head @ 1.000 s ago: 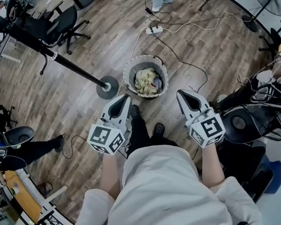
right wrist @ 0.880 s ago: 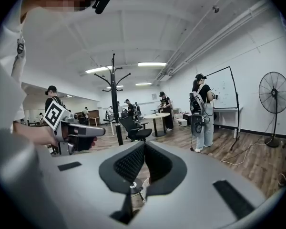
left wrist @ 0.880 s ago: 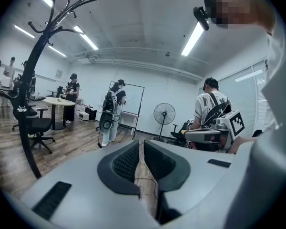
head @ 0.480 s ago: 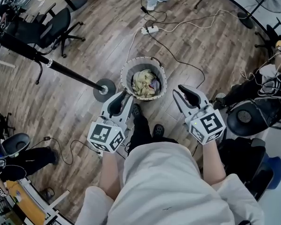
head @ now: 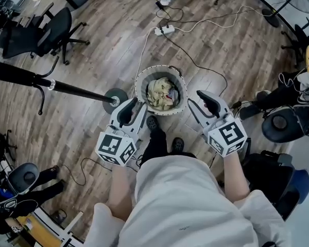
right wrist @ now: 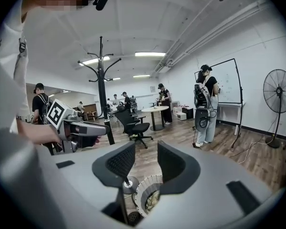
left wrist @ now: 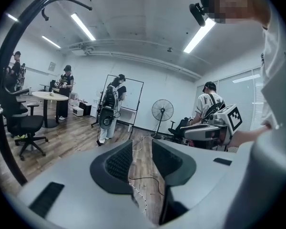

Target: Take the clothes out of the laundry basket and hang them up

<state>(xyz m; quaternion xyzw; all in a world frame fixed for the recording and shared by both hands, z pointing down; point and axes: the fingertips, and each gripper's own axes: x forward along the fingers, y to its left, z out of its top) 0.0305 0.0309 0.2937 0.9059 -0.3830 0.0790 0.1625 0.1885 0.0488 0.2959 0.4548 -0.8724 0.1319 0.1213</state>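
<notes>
Laundry basket (head: 139,86): round, pale patterned rim, standing on the wood-plank floor (head: 92,45) just ahead of the person's dark shoes (head: 152,122). The clothes (head: 160,93) lie inside it, a crumpled pale yellow fabric with a darker piece at its right.

Left gripper (head: 127,107) and right gripper (head: 202,100): smooth grey moulded shells with black ribbed pads. On each, the jaws stand apart and have just been opening, with nothing between them. The grippers hover on either side of the basket, close to the rim but clear of it.

The flat round base (head: 116,98) of a black coat stand sits just left of the basket.
</notes>
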